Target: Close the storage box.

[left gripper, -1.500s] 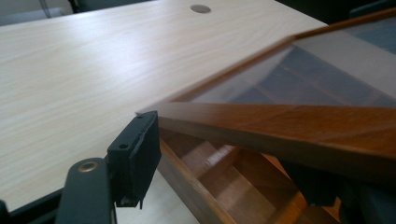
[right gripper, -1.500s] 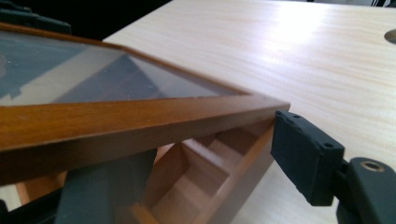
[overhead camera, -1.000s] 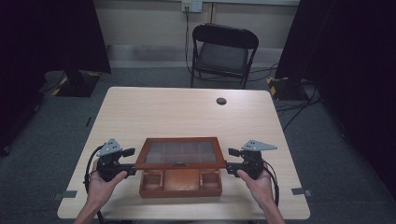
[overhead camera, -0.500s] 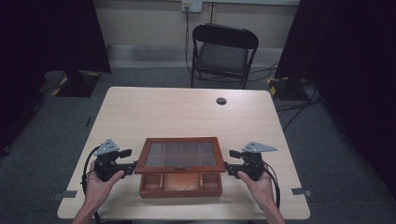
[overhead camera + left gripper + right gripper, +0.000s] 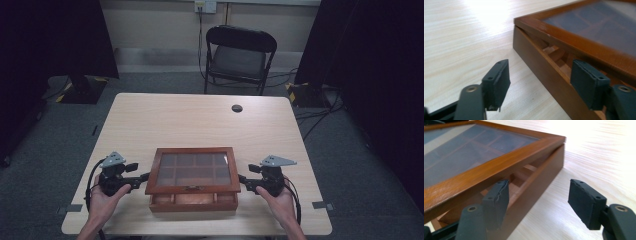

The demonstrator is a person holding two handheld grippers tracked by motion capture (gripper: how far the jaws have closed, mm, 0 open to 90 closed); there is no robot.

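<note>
Evidently the glass lid (image 5: 194,170) of the wooden box (image 5: 192,201), set at the near middle of the table (image 5: 200,120), is propped partly up at its front edge. The left gripper (image 5: 145,176) and right gripper (image 5: 242,178) are spread wide, one jaw under the lid each side, nothing clamped. Full opening or closing is judged undone.

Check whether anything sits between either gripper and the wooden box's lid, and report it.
Nothing visible does. The left gripper and right gripper flank the wooden box with jaws open at its side edges, and the glass-paned lid is propped slightly up. In both gripper views one jaw reaches under the lid's edge.
</note>
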